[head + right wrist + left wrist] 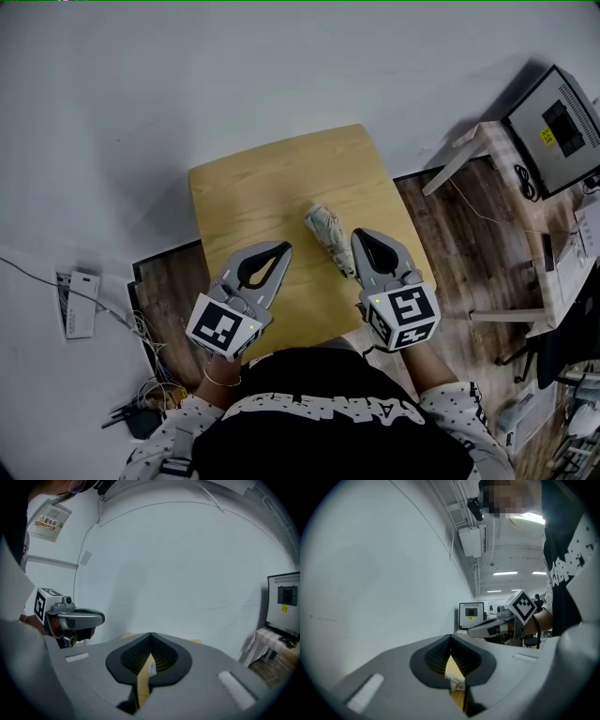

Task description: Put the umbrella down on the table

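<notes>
A folded, patterned umbrella [329, 236] lies flat on the small wooden table [253, 197], pointing away from me. My right gripper [360, 234] hovers just right of it, jaws shut and empty, with its side close to the umbrella's near end. My left gripper [284, 247] is left of the umbrella and apart from it, also shut with nothing in it. In the left gripper view, a piece of the umbrella [457, 682] shows through the gap below the closed tips [450, 639]. The right gripper view shows its closed tips [151, 635] over the table.
The table stands against a white wall. A white stand [487, 187] with a grey box [561, 127] is at the right on the wooden floor. A power strip [80, 302] and cables [141, 394] lie at the left. My dark shirt fills the bottom of the head view.
</notes>
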